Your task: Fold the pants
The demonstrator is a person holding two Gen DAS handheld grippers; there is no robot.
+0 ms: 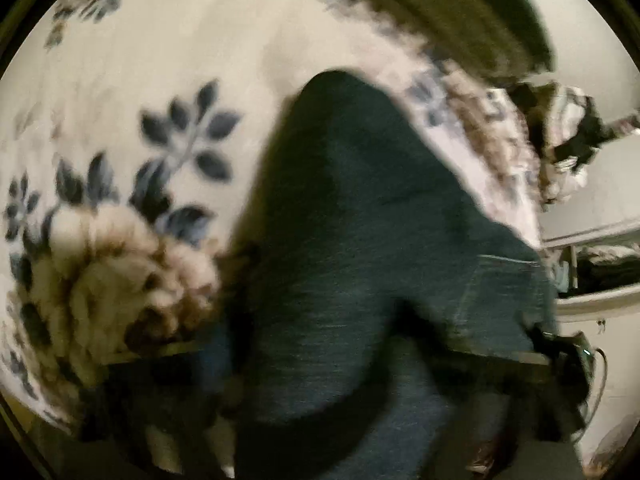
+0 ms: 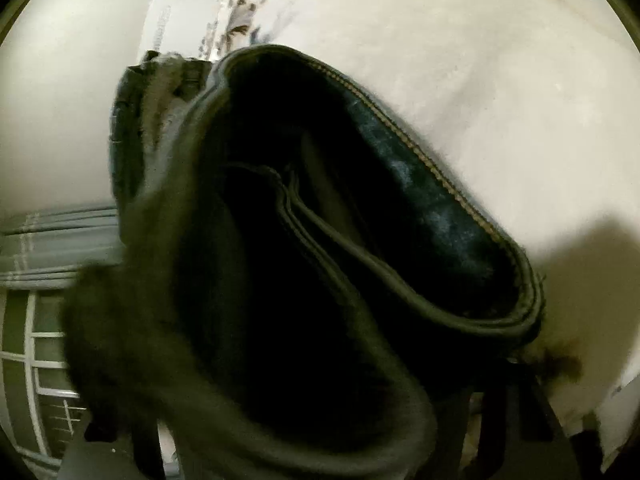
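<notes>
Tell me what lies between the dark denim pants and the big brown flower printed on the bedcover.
Nothing: in the left wrist view the dark denim pants directly border the brown flower.

Left gripper point(image 1: 320, 412) tilted steeply down; right gripper point(image 2: 316, 432) angled down; jaws hidden.

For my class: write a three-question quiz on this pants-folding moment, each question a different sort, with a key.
1. True or false: the jeans lie on a plain green sheet.
2. Multiple choice: in the right wrist view, what fills the middle? A) a towel B) the open end of the jeans with a stitched edge C) a shoe
3. Fill in: the blanket under the jeans is pale with a ______ print.

Key: 1 false, the blanket is pale and patterned; 2 B; 3 floral.
</notes>
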